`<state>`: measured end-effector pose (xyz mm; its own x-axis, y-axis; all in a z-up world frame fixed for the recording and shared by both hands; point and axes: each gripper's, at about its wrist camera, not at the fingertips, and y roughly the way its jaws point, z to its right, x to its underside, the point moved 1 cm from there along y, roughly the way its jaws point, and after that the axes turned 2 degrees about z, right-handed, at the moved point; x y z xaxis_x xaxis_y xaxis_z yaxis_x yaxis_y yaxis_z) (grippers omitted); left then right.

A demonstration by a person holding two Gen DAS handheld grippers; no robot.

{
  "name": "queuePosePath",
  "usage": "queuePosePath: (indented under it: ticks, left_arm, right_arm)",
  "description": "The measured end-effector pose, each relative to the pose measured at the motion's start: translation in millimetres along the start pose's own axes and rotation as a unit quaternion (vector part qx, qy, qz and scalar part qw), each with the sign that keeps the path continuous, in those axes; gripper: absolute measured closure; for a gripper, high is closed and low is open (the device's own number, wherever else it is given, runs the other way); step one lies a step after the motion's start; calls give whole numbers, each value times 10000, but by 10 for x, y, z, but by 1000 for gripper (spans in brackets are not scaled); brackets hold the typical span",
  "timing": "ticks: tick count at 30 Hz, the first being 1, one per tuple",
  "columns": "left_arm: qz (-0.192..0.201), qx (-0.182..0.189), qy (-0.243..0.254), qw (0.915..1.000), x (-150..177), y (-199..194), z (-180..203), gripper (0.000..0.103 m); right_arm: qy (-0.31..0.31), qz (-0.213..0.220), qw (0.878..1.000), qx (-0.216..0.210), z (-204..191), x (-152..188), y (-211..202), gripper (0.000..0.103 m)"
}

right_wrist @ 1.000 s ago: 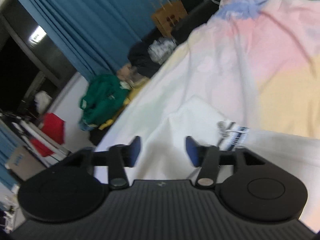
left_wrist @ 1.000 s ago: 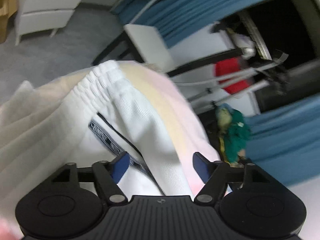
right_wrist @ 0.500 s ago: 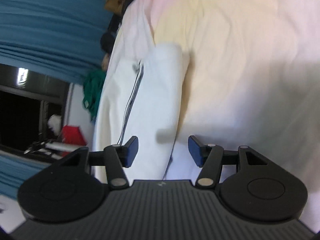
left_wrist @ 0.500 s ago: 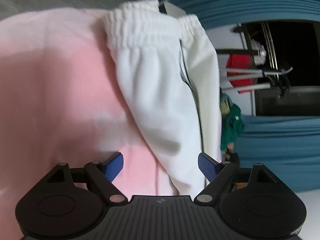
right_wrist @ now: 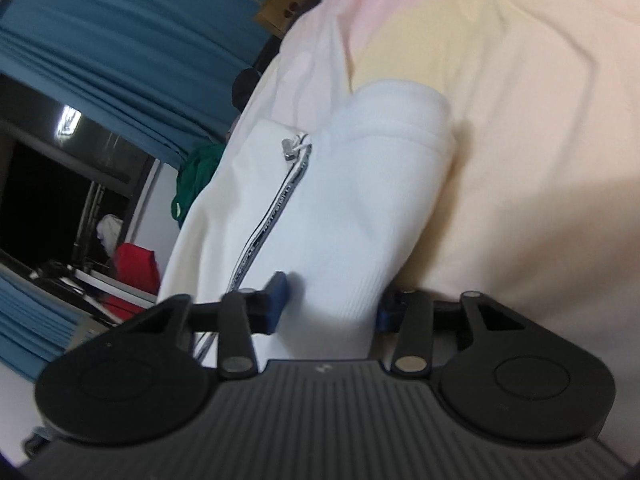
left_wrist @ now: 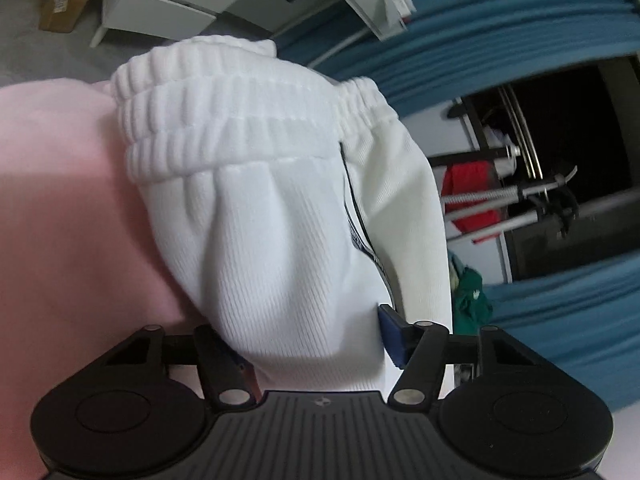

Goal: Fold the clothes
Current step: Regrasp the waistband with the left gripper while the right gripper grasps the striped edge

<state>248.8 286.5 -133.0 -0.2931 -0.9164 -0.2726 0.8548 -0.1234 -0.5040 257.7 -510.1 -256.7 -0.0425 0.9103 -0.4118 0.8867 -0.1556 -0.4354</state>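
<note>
White ribbed trousers (left_wrist: 280,232) with an elastic waistband and a black-and-white side stripe lie folded on a pink and yellow bedsheet (left_wrist: 52,200). My left gripper (left_wrist: 312,344) is open, its blue fingers (left_wrist: 390,340) standing on either side of the folded cloth near the waistband end. In the right wrist view the trousers (right_wrist: 344,208) show their cuff end and a metal zip pull. My right gripper (right_wrist: 328,304) is open, its jaws straddling the folded leg.
Blue curtains (left_wrist: 500,28) hang behind. A white drawer unit (left_wrist: 168,8) and a cardboard box (left_wrist: 60,4) stand on the grey floor. A drying rack with a red item (left_wrist: 472,196) and a green garment (right_wrist: 196,176) are past the bed's edge.
Both grippers have moved forward onto the folded trousers, so the cloth now sits between each pair of fingers. One second ago the trousers were still being laid over.
</note>
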Motion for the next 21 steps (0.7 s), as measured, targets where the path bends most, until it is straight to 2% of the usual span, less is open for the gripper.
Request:
queuePosePath:
  ticks: [1, 2, 3, 4, 6, 14, 19, 21]
  left_arm:
    - [27, -45, 28, 10000, -2, 33, 28, 51]
    - [47, -107, 76, 9999, -10, 42, 37, 57]
    - [67, -154, 124, 9998, -22, 50, 46, 72]
    - [68, -171, 140, 9997, -41, 44, 42, 79]
    - [17, -108, 45, 9999, -101, -30, -4, 85]
    - [11, 408, 88, 9991, -224, -613, 143, 88]
    - [-121, 431, -12, 9990, -346, -1059, 48, 88]
    - [-189, 405, -211, 9988, -381, -1182, -11, 88]
  right_arm:
    - [-3, 60, 10000, 35, -12, -3, 14, 69]
    - [64, 112, 9999, 43, -5, -17, 15, 78]
    - [136, 163, 9998, 50, 3, -31, 14, 83]
    - [173, 217, 9996, 54, -1, -41, 11, 84]
    - [57, 317, 9994, 84, -56, -50, -29, 87]
    - [30, 409, 9989, -206, -211, -189, -414, 89]
    - [271, 180, 9994, -133, -102, -201, -718, 89]
    - [353, 127, 9992, -164, -69, -200, -863, 90]
